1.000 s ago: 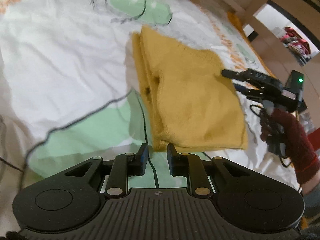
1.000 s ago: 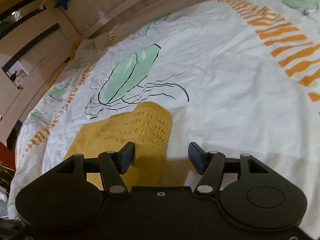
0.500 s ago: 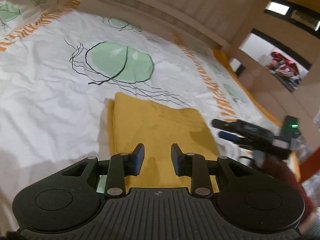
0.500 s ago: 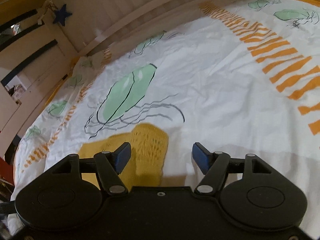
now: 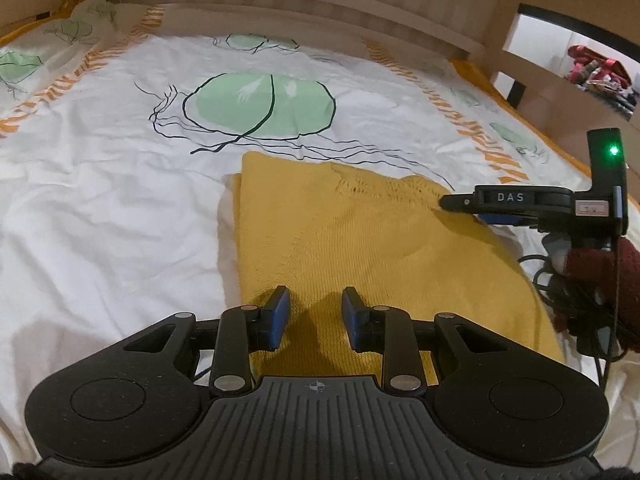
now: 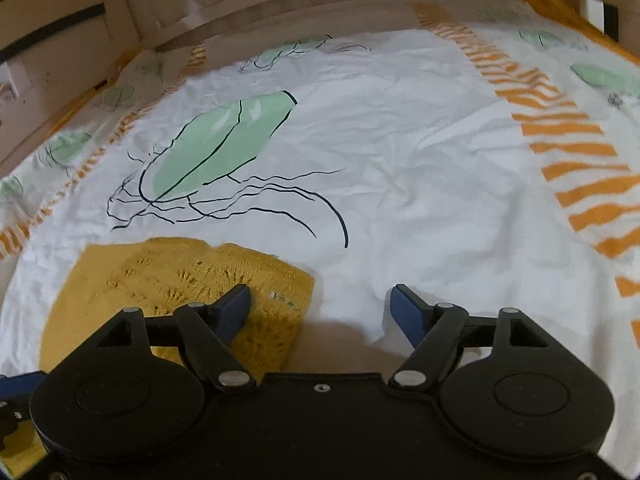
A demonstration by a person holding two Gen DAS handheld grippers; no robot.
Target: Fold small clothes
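Note:
A folded mustard-yellow knit garment lies flat on the white bed sheet. My left gripper is open and empty, hovering over the garment's near edge. The right gripper shows in the left wrist view at the garment's far right corner. In the right wrist view the right gripper is wide open and empty, its left finger over the garment's lacy corner, its right finger over bare sheet.
The sheet has green jellyfish prints and orange stripes. A wooden bed frame runs along the far side. A gloved hand and cables are at the right.
Both grippers have lifted and tilted up, so the views now look further across the bed. The left jaws have opened wider. The garment has stayed flat.

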